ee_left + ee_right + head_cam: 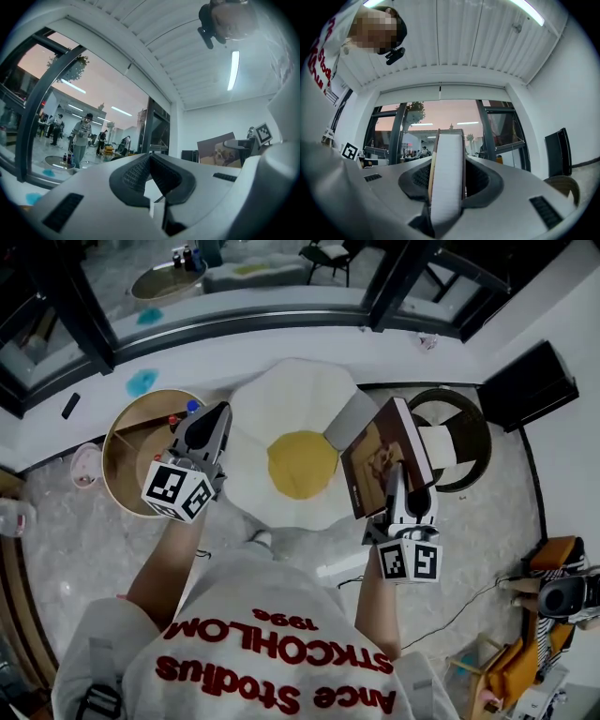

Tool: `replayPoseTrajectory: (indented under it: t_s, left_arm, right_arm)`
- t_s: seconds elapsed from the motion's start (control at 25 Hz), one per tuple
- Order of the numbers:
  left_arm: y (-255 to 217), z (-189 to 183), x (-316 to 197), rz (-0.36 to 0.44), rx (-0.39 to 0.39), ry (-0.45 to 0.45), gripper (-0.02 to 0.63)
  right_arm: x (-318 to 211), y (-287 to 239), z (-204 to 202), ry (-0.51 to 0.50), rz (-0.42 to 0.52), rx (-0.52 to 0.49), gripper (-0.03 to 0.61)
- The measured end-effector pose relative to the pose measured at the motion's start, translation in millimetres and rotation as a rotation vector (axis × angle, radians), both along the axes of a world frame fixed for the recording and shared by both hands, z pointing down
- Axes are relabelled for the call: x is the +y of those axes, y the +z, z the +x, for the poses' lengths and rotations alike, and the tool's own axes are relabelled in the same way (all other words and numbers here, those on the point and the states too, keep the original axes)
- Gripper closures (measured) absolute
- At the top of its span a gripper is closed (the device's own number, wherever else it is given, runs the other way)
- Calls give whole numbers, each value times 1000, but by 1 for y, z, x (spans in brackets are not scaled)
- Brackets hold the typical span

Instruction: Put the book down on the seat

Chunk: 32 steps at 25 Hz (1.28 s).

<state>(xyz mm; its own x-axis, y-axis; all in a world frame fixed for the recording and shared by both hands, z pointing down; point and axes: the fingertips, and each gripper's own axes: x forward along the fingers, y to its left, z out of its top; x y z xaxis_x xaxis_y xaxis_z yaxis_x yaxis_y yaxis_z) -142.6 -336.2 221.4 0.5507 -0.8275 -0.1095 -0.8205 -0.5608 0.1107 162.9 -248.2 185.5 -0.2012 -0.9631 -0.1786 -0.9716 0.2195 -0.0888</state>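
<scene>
1. The carry is the step in hand. The right gripper (401,486) has its jaws clamped on the lower edge of the book (380,457), with the white page block pinched between the pads. The book stands upright, its pictured cover turned toward the seat.
2. The book hangs at the 3 o'clock edge of the seat (281,404), a white cushion shaped like a fried egg with a yellow centre (302,463). I judge that the book is above the seat and not yet resting on it.
3. The left gripper (214,420) is at the seat's 9 o'clock. Its jaws are together with nothing between them, and it plays no part in the carry.
4. The next move calls for swinging the book toward 9 o'clock until it is over the yellow centre. It then needs tipping flat and lowering until a cover lies on the cushion, and only then should the jaws part (released upright, it would likely topple).
5. Counted, there is one book, one seat and two grippers. One round wooden table (127,465) sits at 9 o'clock, carrying small bottles too tiny to count. One dark round stand (473,448) sits at 3 o'clock.
</scene>
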Motion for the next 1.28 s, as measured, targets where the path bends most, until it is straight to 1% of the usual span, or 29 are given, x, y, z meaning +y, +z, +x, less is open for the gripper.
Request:
replayPoseTrajectory:
  t_s: [0.2,0.4,0.52,0.6,0.72,0.96,1.28]
  left_arm:
    - [2,-7,-32,-5,0,21,600]
    - [13,-6,-50,-20,-11,39,600]
    - [8,-9,-61,-38,12,39,600]
    - [2,-10,-67,-45,25,39,600]
    - [0,-5,-69,-39,10,40,600]
    - [0,-2,-67,-41,-7,12,600]
    - [9,0,-76,-24,16,-33,600]
  right_arm:
    - [-28,-1,-11,9,-4,4,417]
    - [-43,7,-15,10,-17,8,417]
    - [-58,4,-20,-3,-35,9,417]
    - [-66,1,-21,-16,-40,-1,417]
    - [-73,2,-17,-30,-33,-28,417]
    - [-78,8,-12,-61,-53,-30,417]
    - [-91,23,0,-78,-92,-27,417]
